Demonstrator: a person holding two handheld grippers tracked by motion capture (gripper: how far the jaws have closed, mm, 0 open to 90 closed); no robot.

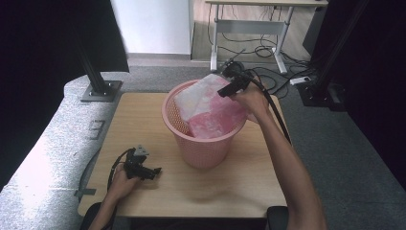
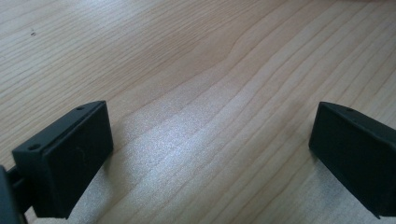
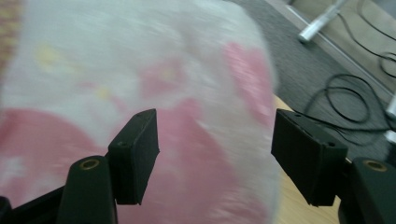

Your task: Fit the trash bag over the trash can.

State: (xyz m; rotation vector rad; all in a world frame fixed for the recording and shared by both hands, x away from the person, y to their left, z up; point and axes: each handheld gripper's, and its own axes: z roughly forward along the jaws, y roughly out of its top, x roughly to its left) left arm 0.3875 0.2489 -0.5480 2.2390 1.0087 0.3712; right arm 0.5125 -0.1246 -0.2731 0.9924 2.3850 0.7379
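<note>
Pink basket [image 1: 206, 143], one cloth [image 1: 210, 108], two hand-held grippers

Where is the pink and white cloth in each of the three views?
High view: the cloth sits in the pink basket, above centre, under the right gripper.
Right gripper view: the cloth, blurred, covers the left and middle, behind the open jaws.
Left gripper view: the frame holds wooden table between open jaws.
Shared landmark: the wooden table, also at the lower right edge of the right gripper view.
</note>
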